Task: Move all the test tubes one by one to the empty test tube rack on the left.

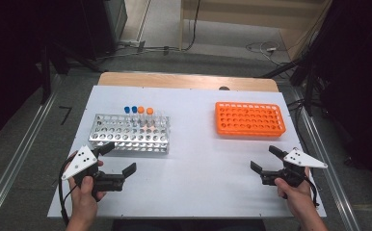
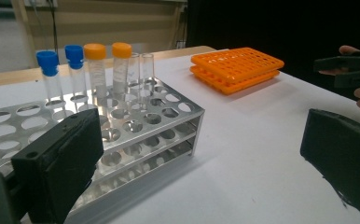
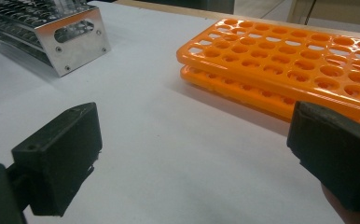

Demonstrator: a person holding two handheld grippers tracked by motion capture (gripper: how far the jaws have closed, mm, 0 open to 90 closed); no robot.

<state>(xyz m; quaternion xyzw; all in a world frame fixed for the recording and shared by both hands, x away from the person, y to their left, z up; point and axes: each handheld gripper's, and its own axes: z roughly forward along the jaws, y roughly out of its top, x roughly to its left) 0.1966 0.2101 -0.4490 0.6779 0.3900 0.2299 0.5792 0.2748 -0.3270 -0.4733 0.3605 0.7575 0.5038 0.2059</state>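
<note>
— Hovering low over the white table (image 1: 198, 144), the left gripper (image 1: 117, 159) has its jaws spread wide and holds nothing. Where does the metal rack (image 1: 130, 133) sit from it?

— Just ahead of it and slightly to its left; the left jaw nearly reaches the rack's near edge. In the left gripper view the rack (image 2: 136, 130) is close behind that jaw.

— And the tubes?

— They stand upright in the rack's far rows: two blue-capped tubes (image 2: 61, 77), two orange-capped tubes (image 2: 108, 70) and two uncapped tubes (image 2: 141, 70). From the high view, the caps are small dots of colour.

— Any writing?

— No readable label or brand anywhere. The grey plates on the grippers carry only dark dots.

— The right gripper (image 1: 267, 159)?

— Released as well, jaws wide apart, empty. The orange rack (image 1: 250, 118) lies ahead of it, a little apart, its holes unfilled.

— What does the right gripper view add?

— The orange rack's (image 3: 285, 65) two stacked layers and the metal rack's end plate (image 3: 78, 39) with an oval slot. The left gripper view shows the right gripper (image 2: 350, 70) far off to its right.
</note>
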